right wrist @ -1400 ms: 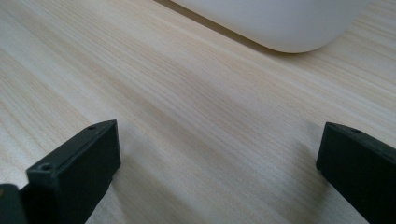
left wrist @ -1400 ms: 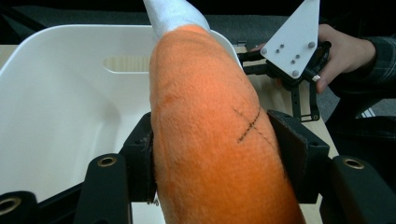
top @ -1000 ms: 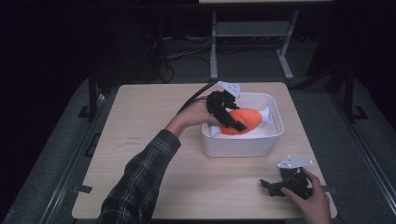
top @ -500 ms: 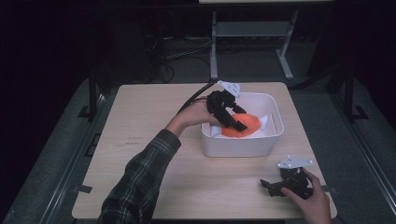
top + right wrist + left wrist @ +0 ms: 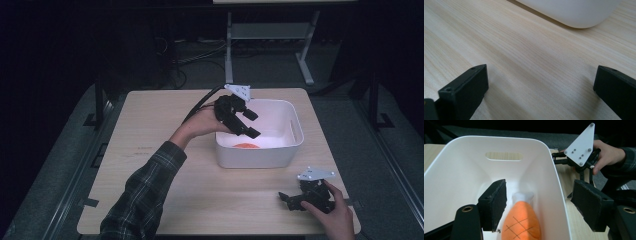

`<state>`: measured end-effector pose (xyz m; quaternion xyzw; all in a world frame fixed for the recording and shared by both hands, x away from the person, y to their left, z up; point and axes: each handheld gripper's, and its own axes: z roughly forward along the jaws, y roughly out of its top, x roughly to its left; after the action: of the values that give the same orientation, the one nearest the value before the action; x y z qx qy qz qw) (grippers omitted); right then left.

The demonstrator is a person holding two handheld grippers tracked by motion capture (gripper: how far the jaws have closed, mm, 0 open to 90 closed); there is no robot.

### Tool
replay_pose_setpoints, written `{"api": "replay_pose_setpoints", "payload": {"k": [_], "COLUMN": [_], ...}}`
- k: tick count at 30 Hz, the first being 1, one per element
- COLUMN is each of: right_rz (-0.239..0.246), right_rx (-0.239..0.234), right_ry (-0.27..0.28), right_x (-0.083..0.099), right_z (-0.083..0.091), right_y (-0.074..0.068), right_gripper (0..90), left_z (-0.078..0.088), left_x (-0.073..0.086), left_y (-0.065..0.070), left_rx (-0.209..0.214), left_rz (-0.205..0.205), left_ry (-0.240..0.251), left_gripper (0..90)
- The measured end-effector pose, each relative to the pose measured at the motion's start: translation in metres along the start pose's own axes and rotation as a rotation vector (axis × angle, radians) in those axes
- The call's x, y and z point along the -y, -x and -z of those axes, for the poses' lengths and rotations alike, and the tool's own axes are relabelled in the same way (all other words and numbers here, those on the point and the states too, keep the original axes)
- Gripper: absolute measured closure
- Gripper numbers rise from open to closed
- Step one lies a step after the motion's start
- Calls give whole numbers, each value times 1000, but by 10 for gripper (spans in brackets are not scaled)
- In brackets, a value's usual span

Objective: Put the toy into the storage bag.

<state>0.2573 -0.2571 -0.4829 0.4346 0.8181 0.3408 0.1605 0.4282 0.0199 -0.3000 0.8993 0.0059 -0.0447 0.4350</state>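
High view, tub: we see a white tub (image 5: 260, 150) on the wooden table (image 5: 150, 150), toward its right half.
High view, toy: an orange plush toy (image 5: 246, 146) lies inside the tub, low against its near wall.
High view, left gripper: we see the left gripper (image 5: 248, 124) held over the tub's left rim, jaws spread and holding nothing, the toy below them.
High view, right gripper: the right gripper (image 5: 287, 197) rests on the table near the tub's near right corner, well apart from it, with a hand (image 5: 335, 215) on it.
Left gripper view, toy: we see the toy (image 5: 522, 225), orange with a white tip and dark crossed lines, lying on the tub (image 5: 461, 170) floor between the wide-open jaws and touching neither pad.
Left gripper view, jaws: one jaw sits inside the tub, the other outside its wall.
Left gripper view, beyond the tub: the right gripper's grey plate (image 5: 581, 145).
Right gripper view: we see its jaws wide apart over bare table (image 5: 524, 62), empty, the tub's (image 5: 574, 12) rounded corner ahead.
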Motion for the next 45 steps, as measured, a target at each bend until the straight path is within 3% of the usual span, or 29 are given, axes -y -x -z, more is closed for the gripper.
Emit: {"api": "replay_pose_setpoints", "payload": {"k": [16, 26, 37, 39, 45], "right_rz": [2, 4, 4, 4, 4], "right_rx": [-1, 0, 0, 0, 0], "right_ry": [3, 3, 3, 3, 3], "right_x": [0, 0, 0, 0, 0], "right_z": [0, 0, 0, 0, 0], "right_y": [0, 0, 0, 0, 0], "right_gripper": [0, 0, 0, 0, 0], "left_z": [37, 58, 77, 79, 83], "left_x": [27, 45, 83, 93, 111], "left_y": [14, 28, 44, 49, 55], "left_rx": [-160, -208, -276, -296, -339], "left_rz": [62, 67, 101, 130, 153], "left_ry": [37, 35, 39, 55, 57], "left_gripper": [176, 166, 166, 166, 166]}}
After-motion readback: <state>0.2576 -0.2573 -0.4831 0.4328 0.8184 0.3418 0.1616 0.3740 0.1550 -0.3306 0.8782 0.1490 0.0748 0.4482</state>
